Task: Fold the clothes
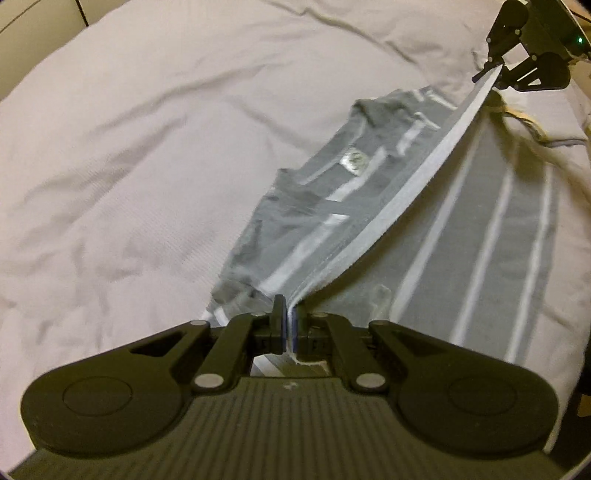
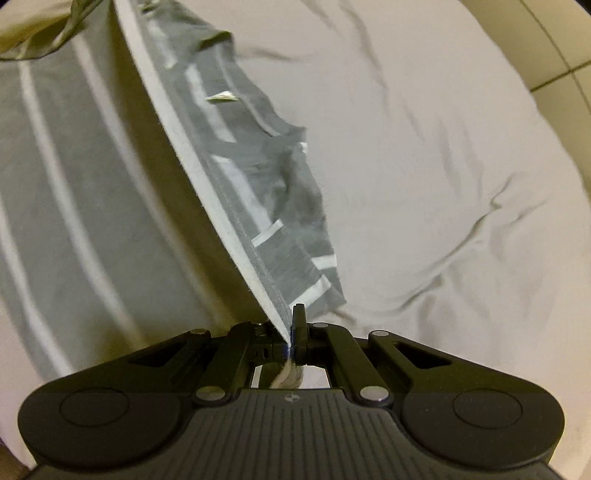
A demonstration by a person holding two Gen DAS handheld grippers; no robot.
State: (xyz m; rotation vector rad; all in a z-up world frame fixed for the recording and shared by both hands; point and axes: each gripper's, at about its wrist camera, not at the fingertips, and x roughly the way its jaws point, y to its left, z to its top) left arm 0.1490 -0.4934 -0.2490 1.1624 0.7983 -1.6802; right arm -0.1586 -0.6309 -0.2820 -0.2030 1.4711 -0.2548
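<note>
A grey garment with white stripes (image 1: 476, 206) (image 2: 66, 177) is stretched above a pale bed sheet (image 1: 147, 147). My left gripper (image 1: 289, 314) is shut on one corner of its white-edged hem. The right gripper (image 1: 496, 70) shows at the top right of the left wrist view, pinching the far end of the same hem. In the right wrist view my right gripper (image 2: 290, 332) is shut on the hem, which runs taut up to the left. Folded grey fabric with a round silver logo (image 1: 354, 161) hangs below the hem onto the sheet.
The wrinkled pale sheet (image 2: 461, 166) covers the whole bed around the garment. A tiled floor (image 2: 561, 66) shows at the top right of the right wrist view, and a pale wall or furniture edge (image 1: 33, 22) at the top left of the left wrist view.
</note>
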